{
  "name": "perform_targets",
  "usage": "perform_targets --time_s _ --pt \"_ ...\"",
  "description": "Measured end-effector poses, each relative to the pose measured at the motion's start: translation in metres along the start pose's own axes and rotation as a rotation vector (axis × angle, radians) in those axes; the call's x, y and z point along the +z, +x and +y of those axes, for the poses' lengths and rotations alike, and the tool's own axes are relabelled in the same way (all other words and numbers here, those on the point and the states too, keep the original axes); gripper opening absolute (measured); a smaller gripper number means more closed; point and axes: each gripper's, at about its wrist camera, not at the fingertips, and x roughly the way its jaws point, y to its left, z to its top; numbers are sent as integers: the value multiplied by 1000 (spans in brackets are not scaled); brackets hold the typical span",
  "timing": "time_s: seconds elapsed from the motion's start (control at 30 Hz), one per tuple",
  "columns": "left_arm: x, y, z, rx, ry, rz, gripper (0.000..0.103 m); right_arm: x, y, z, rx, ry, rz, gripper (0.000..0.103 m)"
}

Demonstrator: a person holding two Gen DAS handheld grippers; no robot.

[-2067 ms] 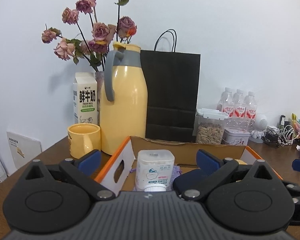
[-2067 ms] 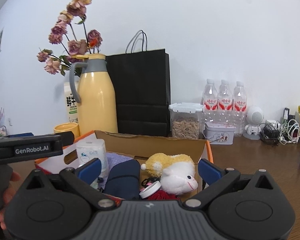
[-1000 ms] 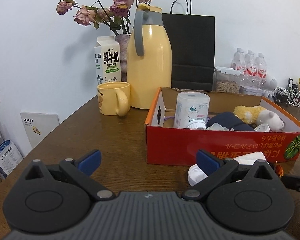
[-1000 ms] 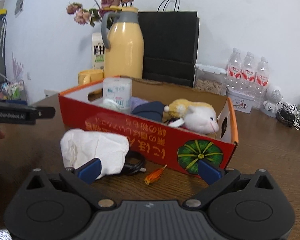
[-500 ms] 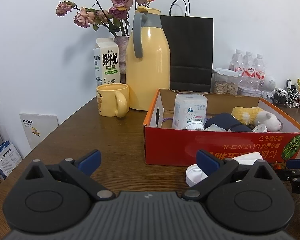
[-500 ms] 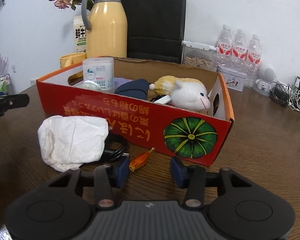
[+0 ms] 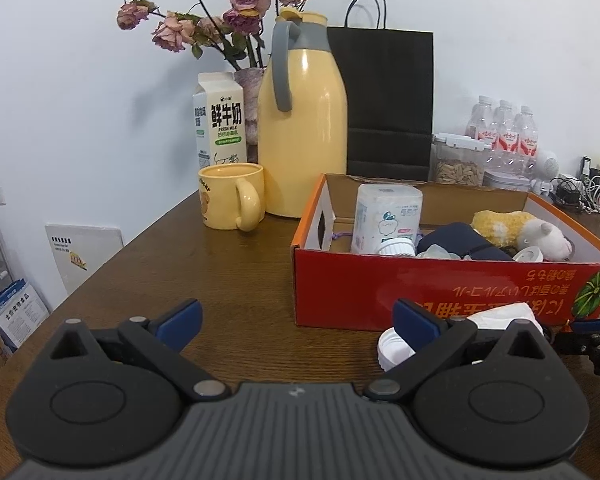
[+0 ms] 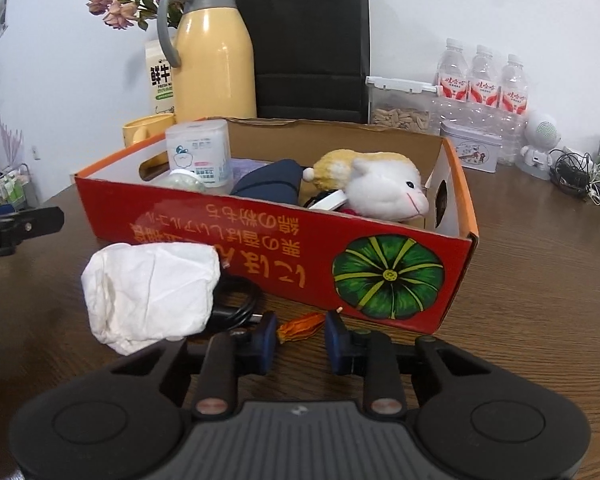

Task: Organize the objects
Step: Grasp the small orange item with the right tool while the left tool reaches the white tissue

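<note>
A red cardboard box (image 8: 260,240) (image 7: 380,284) holds a white wipes pack (image 8: 198,152), a dark blue pouch (image 8: 272,182) and a plush sheep (image 8: 384,188). In front of it lie a crumpled white tissue (image 8: 148,292), a black coiled cable (image 8: 236,300) and a small orange wrapper (image 8: 302,326). My right gripper (image 8: 300,332) is partly closed, its jaws on either side of the orange wrapper, not clamped. My left gripper (image 7: 296,316) is wide open and empty over the table, left of the box; a white cap (image 7: 392,352) lies by its right finger.
Behind the box stand a yellow thermos (image 7: 302,136), a yellow mug (image 7: 230,196), a milk carton (image 7: 220,120), dried roses, a black paper bag (image 8: 312,44), a seed jar (image 8: 400,108), water bottles (image 8: 480,80) and a tin. Cables lie at the far right (image 8: 580,178).
Both grippers have pulled back from over the box to the table in front of it. The right gripper's jaws have narrowed from wide open and dropped around the orange wrapper.
</note>
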Motion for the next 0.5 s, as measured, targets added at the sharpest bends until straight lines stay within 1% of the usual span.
perform_targets --time_s 0.13,0.27,0.37,0.5 --pt "-2 4 1 12 -12 11 103 0 -2 1 2 0 -8 23" --pt "-4 4 0 10 -24 16 103 -1 -8 3 3 -14 -39 17" --pt "-6 4 -4 8 -22 32 103 -1 -13 2 12 -12 -56 14" --pt "-10 1 -11 15 -9 38 103 0 -14 2 20 -9 -58 14"
